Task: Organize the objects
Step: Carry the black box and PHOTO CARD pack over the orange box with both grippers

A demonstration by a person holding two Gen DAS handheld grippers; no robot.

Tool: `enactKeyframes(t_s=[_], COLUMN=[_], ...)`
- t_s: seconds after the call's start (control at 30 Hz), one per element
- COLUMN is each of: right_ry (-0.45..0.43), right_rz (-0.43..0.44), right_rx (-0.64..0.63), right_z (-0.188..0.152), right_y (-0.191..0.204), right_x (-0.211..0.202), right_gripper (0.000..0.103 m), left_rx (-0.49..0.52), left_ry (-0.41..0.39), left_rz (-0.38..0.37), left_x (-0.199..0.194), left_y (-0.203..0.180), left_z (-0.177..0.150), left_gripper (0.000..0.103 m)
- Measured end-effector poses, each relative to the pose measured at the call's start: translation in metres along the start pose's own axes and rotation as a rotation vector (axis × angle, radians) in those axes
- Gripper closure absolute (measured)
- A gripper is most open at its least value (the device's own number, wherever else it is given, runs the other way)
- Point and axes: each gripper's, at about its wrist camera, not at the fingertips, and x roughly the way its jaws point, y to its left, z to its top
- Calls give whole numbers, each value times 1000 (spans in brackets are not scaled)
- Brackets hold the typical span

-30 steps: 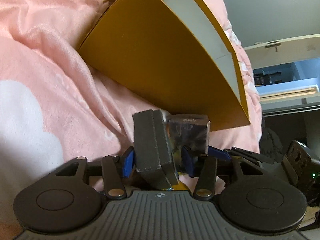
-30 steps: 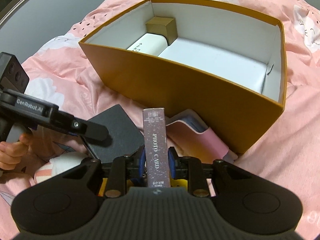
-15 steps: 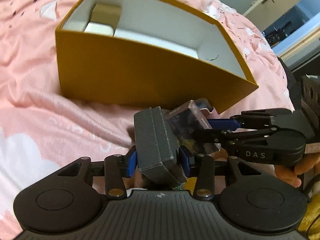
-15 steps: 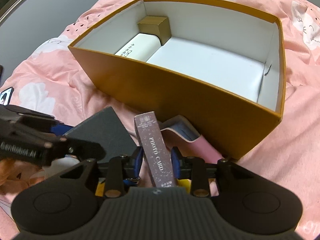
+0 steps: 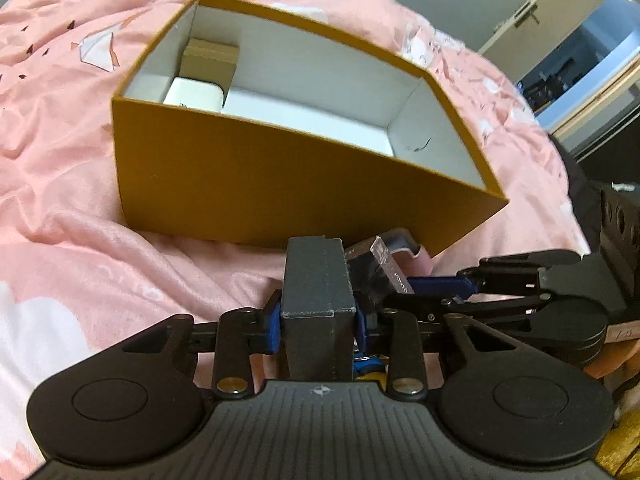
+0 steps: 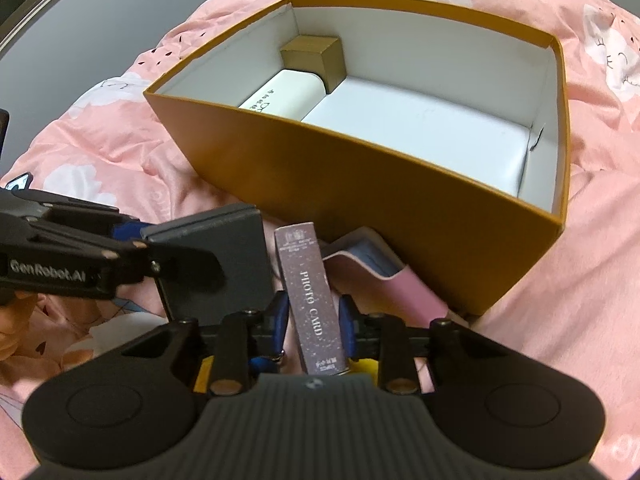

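Note:
My left gripper (image 5: 318,320) is shut on a dark grey box (image 5: 318,300) and holds it in front of the mustard open box (image 5: 280,184). My right gripper (image 6: 314,316) is shut on a purple "PHOTO CARD" box (image 6: 310,292), just before the mustard box's near wall (image 6: 360,184). The grey box (image 6: 224,248) and the left gripper (image 6: 120,256) show at the left of the right wrist view. The purple box (image 5: 380,276) and the right gripper (image 5: 440,286) show beside the grey box in the left wrist view.
Inside the mustard box lie a white box (image 6: 284,94) and a small gold cube (image 6: 314,56) in the far left corner. A pink case (image 6: 384,276) lies on the pink bedspread (image 6: 580,280) against the box's near wall. A cabinet (image 5: 560,8) stands beyond the bed.
The left gripper has risen and swung with the grey box, so the mustard box's inside now shows. The right gripper has lifted the purple box slightly and come closer to the mustard box.

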Motion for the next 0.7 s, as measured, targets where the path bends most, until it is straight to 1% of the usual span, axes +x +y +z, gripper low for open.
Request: enactKeyframes(t_s=[0.03,0.13,0.37,0.47,0.53,0.63,0.7], right_ry=[-12,-58,-180,-257,-318,-401,-445], right_rz=[-6,-22,-11,4,-3,-16,-27], right_rx=[-2,-1,43,57,55,64,79], right_z=[-1,-1,6,15,25,41,53], right_y=[2,7,9,10,11,9,6], right_x=[-4,-22,-73,-97,-111,-124,-127], right_gripper=[78,79,79,79,79,79,79], left_rx=[-4,-11,-2,6,19,29,24], left_ry=[-14,-73,-240,-328,-381,-438,-465], left_rz=[-10,-39,-97,-97,-89,-84,-66], left_x=[-5,-21,-67,-86,-95,-100,-97], left_y=[1,0,-8,-12,-16,-20,-23], left_z=[-1,-1,9,20,31,48,58], left_gripper=[65,65,65,65,65,65,65])
